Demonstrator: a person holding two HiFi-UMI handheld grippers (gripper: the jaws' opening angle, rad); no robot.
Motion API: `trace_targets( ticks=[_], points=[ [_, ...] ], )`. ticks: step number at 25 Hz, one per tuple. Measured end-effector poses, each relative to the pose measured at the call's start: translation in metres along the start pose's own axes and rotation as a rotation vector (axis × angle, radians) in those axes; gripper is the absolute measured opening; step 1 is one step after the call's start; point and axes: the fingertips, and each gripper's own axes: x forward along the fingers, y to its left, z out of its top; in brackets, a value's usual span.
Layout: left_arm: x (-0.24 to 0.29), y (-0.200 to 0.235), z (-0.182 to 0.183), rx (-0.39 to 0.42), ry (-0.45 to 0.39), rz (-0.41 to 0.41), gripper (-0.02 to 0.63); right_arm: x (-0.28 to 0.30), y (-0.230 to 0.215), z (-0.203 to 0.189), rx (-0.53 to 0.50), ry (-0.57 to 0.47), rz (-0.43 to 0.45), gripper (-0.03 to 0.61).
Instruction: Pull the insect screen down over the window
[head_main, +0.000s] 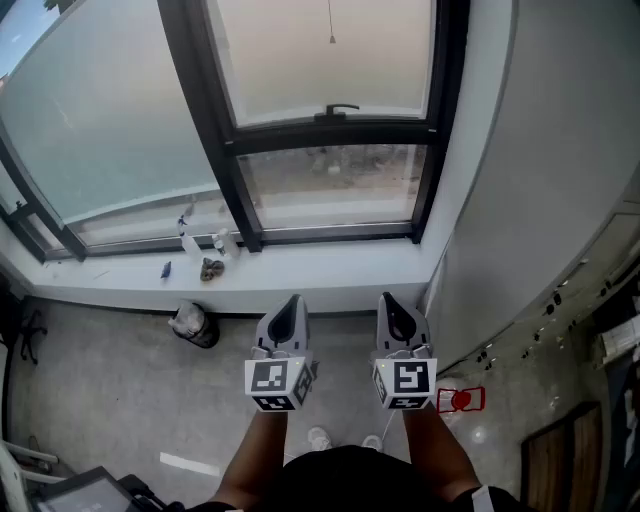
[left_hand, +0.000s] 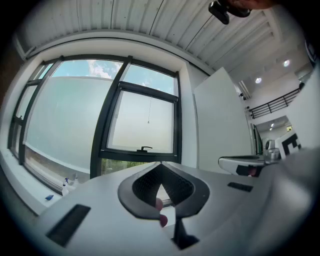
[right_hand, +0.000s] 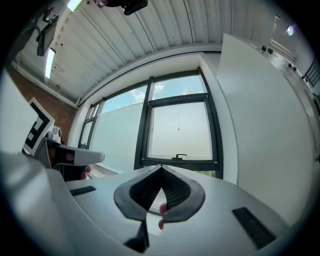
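Observation:
The window (head_main: 330, 150) has a dark frame (head_main: 215, 140), a black handle (head_main: 340, 110) on its middle bar and a pale upper pane. A thin pull cord (head_main: 332, 38) with a small end bead hangs in front of that pane; it also shows as the cord (left_hand: 148, 121) in the left gripper view and the cord (right_hand: 178, 129) in the right gripper view. My left gripper (head_main: 291, 300) and right gripper (head_main: 390, 300) are held side by side, level, pointing at the window from a distance. Both are shut with nothing between the jaws, as seen at the left gripper (left_hand: 161, 164) and right gripper (right_hand: 161, 167).
The white sill (head_main: 300, 270) carries two spray bottles (head_main: 190, 243), a blue item (head_main: 166, 268) and a small brown lump (head_main: 211, 268). A dark bin (head_main: 195, 325) stands on the floor below. A white wall (head_main: 540, 200) rises at the right, with a red object (head_main: 462, 400) at its foot.

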Motion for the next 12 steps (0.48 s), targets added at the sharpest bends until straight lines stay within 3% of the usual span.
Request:
trace_targets(
  ticks=[6, 12],
  points=[
    [-0.004, 0.004, -0.001, 0.049, -0.004, -0.001, -0.002, 0.002, 0.011, 0.004, -0.051, 0.007, 0.013, 0.002],
    [-0.005, 0.000, -0.004, 0.085, 0.007, -0.011, -0.002, 0.005, 0.014, -0.001, -0.028, 0.027, 0.041, 0.002]
  ],
)
